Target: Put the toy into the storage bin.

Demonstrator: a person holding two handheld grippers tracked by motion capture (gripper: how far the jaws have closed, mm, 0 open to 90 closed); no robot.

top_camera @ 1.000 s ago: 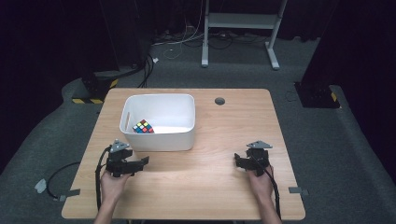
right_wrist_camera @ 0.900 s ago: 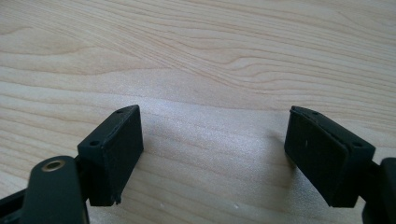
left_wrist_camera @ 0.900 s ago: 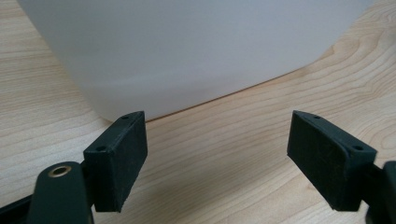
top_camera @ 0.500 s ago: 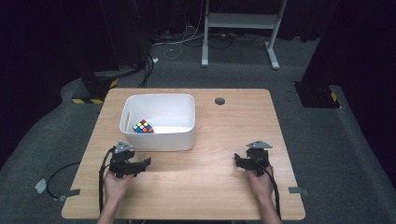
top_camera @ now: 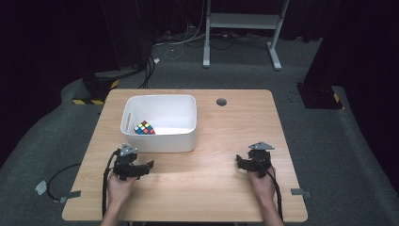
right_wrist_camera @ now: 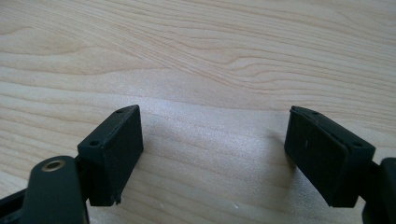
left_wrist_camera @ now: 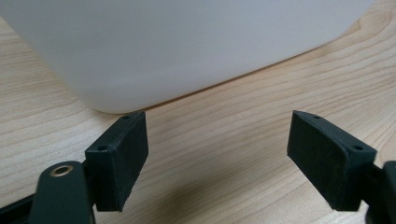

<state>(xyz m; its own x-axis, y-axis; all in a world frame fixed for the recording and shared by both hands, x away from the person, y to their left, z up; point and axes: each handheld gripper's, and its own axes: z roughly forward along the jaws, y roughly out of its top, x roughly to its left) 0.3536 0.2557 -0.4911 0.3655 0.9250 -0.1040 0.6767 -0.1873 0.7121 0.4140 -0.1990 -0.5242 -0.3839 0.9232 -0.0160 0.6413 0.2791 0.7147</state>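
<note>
Both claws are sitting low on the wooden bench, one in each hand. The left claw is hanging wide open with nothing in it, parked just in front of the white bin, whose wall is looming right past its jaws in the left gripper view. The right claw is gaping open too, empty, well apart from the bin over bare wood. The puzzle cube is lying inside the bin, near its left wall.

One white bin, one puzzle cube, two tongs.
</note>
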